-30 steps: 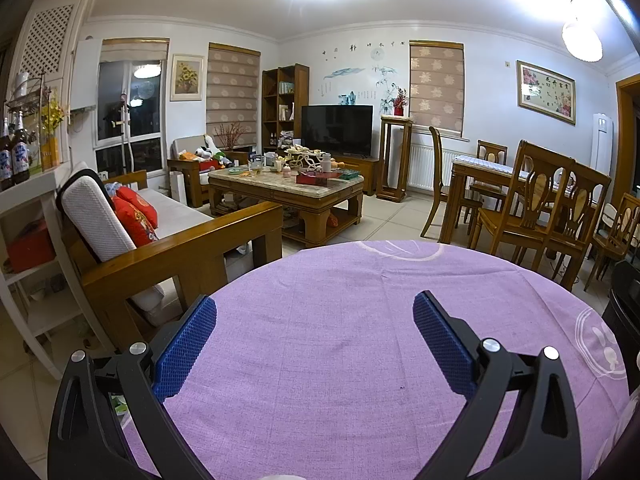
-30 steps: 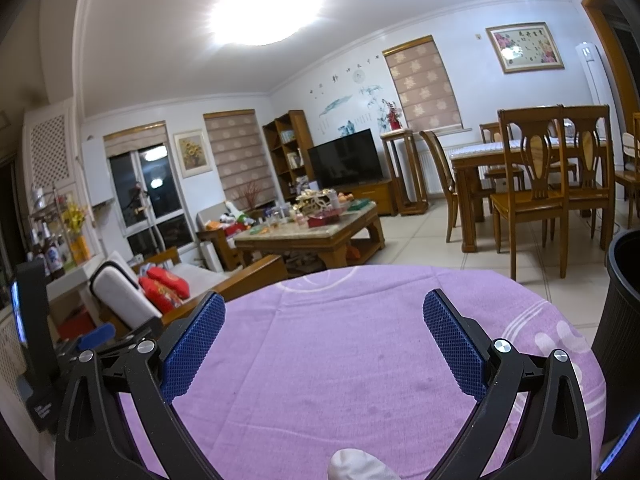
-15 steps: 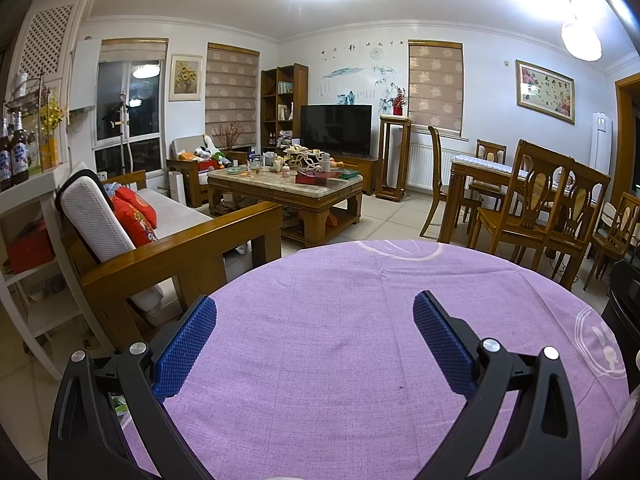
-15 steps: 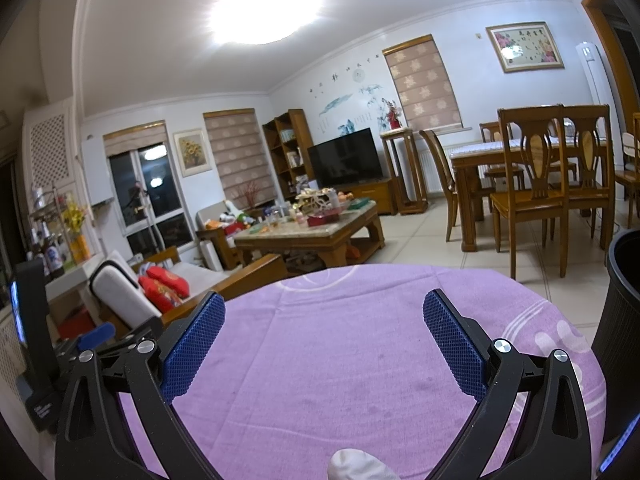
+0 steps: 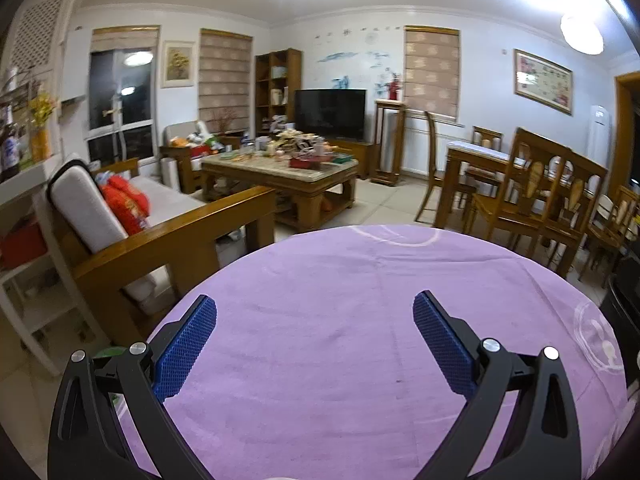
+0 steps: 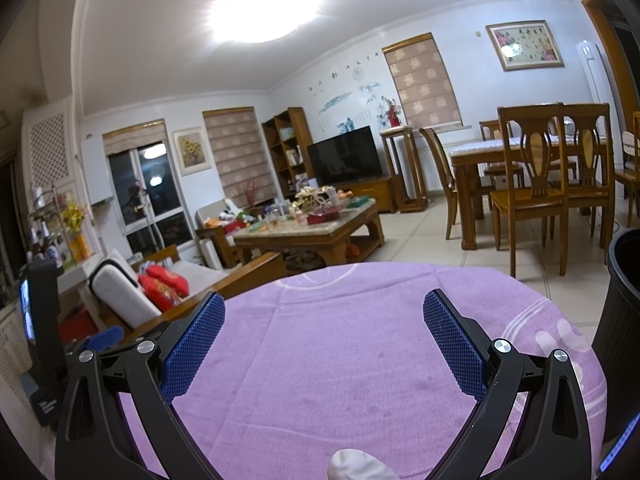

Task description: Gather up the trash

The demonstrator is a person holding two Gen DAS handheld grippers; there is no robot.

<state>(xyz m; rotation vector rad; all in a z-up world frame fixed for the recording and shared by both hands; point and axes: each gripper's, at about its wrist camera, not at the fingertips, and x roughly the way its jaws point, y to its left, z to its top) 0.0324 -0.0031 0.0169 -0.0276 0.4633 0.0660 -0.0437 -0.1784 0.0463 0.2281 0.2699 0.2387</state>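
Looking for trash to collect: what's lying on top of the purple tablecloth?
On the purple tablecloth only a white crumpled lump shows, at the bottom edge below the open right claw. The claws' frames hide the near corners.

- No readable text, brand or number in either view.
- Framed picture on the right wall: a line of dark characters along its top, too small to read.
- Wall decal above the TV: small dark marks, illegible.
- Black device at the left edge of the right wrist view: pale lettering low on its body, too blurred to read.
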